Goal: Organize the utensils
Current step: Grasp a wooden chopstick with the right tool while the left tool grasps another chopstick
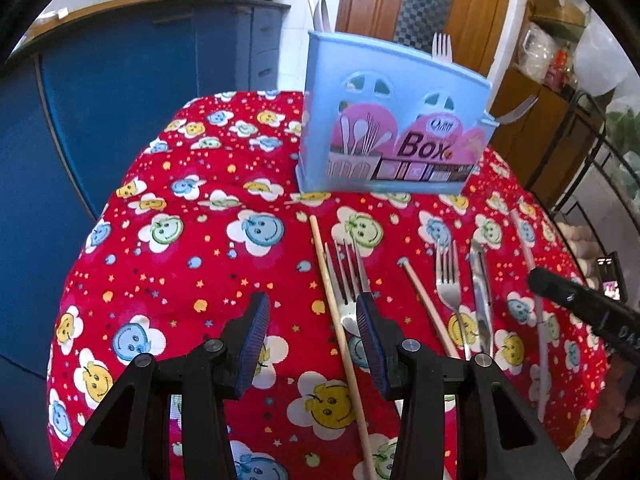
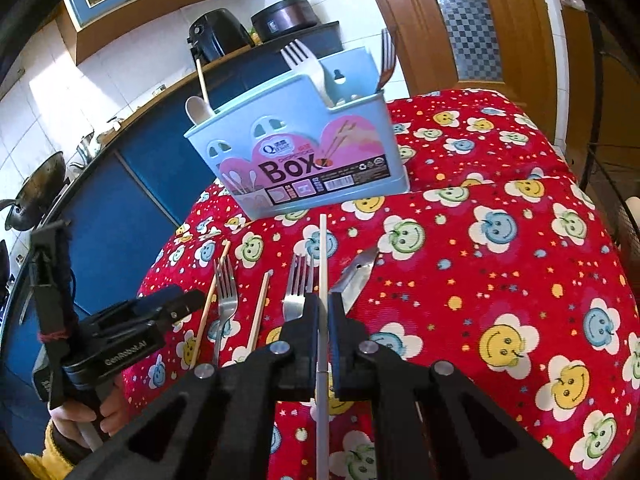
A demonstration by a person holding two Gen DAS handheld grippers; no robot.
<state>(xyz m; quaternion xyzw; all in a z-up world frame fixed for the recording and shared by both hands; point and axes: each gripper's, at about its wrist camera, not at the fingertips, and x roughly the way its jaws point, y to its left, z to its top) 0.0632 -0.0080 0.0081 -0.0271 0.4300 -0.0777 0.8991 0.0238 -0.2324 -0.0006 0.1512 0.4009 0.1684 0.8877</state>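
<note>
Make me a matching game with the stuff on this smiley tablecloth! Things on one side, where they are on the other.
Things:
1. white chopstick
2. blue utensil box
3. wooden chopstick
4. white plastic fork

Places:
A. standing inside the box
B. at the far end of the table, upright
C. pinched between the right gripper's jaws
D. flat on the cloth beside a metal fork, near the left gripper

Pairs: 1-C, 2-B, 3-D, 4-A
</note>
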